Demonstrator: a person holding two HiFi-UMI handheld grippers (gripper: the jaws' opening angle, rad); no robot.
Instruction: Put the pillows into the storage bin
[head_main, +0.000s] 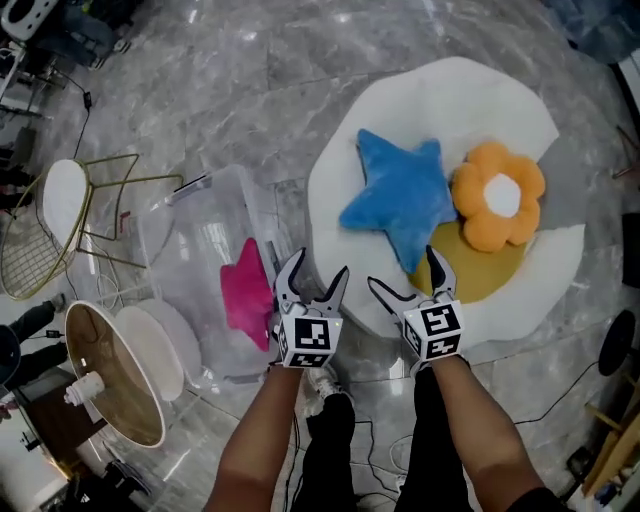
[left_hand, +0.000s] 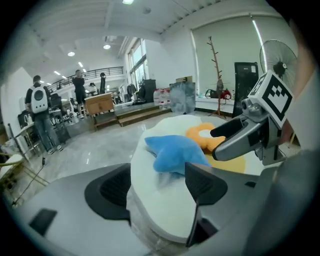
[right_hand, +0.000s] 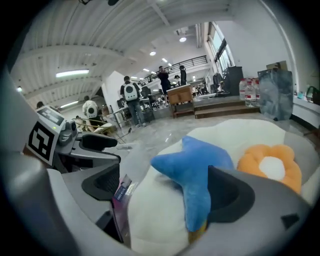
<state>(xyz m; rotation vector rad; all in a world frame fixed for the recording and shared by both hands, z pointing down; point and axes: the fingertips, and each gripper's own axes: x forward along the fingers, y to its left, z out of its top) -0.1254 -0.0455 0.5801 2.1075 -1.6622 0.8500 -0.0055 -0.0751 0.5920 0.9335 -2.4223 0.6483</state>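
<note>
Marble floor (head_main: 250, 80) | left gripper (head_main: 318, 265), right gripper (head_main: 402, 268): jaws released, empty | at near edge of white mat (head_main: 480, 100)

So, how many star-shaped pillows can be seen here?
2. The blue star pillow lies on the white mat; the pink star pillow is inside the clear storage bin. More may hide beneath it.

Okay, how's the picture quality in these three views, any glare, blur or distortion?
Head view: evenly lit and fairly sharp, with patchy glare on the marble floor. Left gripper view: strong fisheye bending, black corners, blue star pillow in decent focus. Right gripper view: same fisheye and dark rim, ceiling lights blown out.
</note>
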